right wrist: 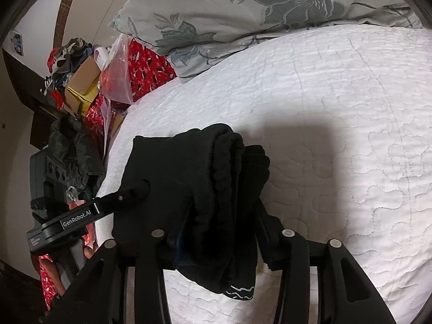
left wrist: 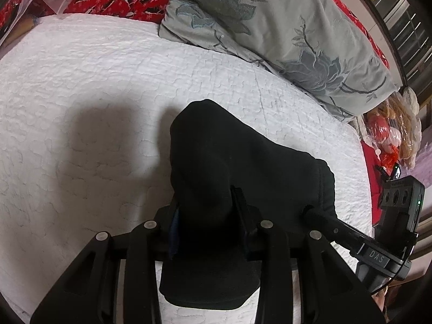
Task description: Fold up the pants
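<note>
Left wrist view. Black fleece-like pants [left wrist: 216, 162] are bunched into a compact bundle, raised off the white quilted mattress cover [left wrist: 94, 94]; a shadow lies on the quilt to the left of the bundle. Left gripper [left wrist: 206, 210] has its two fingers closed onto a thick wad of the cloth, which fills the gap between them and hangs down toward the camera. The fingers are narrowed only as far as the fabric allows. At right, the tip of the right gripper [left wrist: 321, 216] presses into the bundle's near right side. A grey floral-embroidered pillow [left wrist: 270, 32] lies at the far right, well apart from the pants.

Right wrist view. The pants [right wrist: 189, 178] show several stacked layers, with a rolled, ribbed edge running near to far. A white wavy mark shows on the lowest hanging corner. Right gripper [right wrist: 224, 216] clamps this layered stack; cloth fills the jaws and drapes below. The left gripper [right wrist: 135, 191] bites the left part of the bundle. The mattress cover [right wrist: 351, 135] lies beneath and to the right.

Judgement: folding looks largely done, with several folds already in. What remains appears to be laying the bundle flat on the quilt, tidying it, then releasing both grips.
</note>
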### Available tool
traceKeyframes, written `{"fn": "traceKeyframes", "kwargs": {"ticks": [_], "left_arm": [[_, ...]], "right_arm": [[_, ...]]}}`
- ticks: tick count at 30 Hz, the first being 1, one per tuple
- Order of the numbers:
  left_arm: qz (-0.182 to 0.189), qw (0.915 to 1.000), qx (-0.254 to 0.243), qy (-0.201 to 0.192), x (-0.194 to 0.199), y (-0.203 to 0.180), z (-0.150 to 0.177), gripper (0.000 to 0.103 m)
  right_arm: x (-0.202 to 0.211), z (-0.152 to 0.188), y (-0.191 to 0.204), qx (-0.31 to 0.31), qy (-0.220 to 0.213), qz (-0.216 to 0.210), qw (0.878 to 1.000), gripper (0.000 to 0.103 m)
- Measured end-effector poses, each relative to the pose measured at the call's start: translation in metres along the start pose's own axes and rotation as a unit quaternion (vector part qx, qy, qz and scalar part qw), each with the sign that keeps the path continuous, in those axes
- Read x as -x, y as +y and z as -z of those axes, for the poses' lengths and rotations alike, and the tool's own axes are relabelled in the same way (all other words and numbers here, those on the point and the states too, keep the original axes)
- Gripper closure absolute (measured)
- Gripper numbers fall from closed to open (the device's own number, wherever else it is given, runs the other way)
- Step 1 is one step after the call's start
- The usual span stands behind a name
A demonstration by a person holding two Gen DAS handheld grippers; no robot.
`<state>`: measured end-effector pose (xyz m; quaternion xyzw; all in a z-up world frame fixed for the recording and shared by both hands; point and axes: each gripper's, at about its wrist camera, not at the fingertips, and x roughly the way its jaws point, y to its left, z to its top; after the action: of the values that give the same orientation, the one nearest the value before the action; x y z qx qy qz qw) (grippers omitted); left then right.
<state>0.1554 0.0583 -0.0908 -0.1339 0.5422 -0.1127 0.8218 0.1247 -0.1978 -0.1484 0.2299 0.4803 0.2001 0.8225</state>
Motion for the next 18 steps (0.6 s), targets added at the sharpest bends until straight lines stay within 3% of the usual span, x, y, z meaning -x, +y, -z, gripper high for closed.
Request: {"fn": "traceKeyframes", "kwargs": {"ticks": [6, 11, 14, 16, 18], "left_arm": [[-0.008, 0.9999, -0.006, 0.004, -0.005, 0.000, 0.001, 0.065], [0.007, 0.9997, 0.009, 0.023, -0.017, 0.008, 0.001, 0.052], [0.044, 0.9975, 0.044, 0.033, -0.019, 0.018, 0.000, 0.053], [0.075, 0.9944, 0.064, 0.039, -0.015, 0.024, 0.001, 0.067], [0.102, 0.9906, 0.081, 0.041, -0.007, 0.026, 0.002, 0.070]], "right_arm": [[-0.001, 0.007, -0.011, -0.010, 0.003, -0.002, 1.000, 0.045], [-0.008, 0.009, -0.013, -0.016, 0.011, -0.015, 1.000, 0.043], [-0.011, 0.010, -0.002, 0.017, 0.011, -0.004, 1.000, 0.056], [-0.008, 0.010, 0.001, 0.018, 0.005, -0.007, 1.000, 0.061], [0.000, 0.009, 0.001, 0.012, -0.004, -0.020, 1.000, 0.065]]}}
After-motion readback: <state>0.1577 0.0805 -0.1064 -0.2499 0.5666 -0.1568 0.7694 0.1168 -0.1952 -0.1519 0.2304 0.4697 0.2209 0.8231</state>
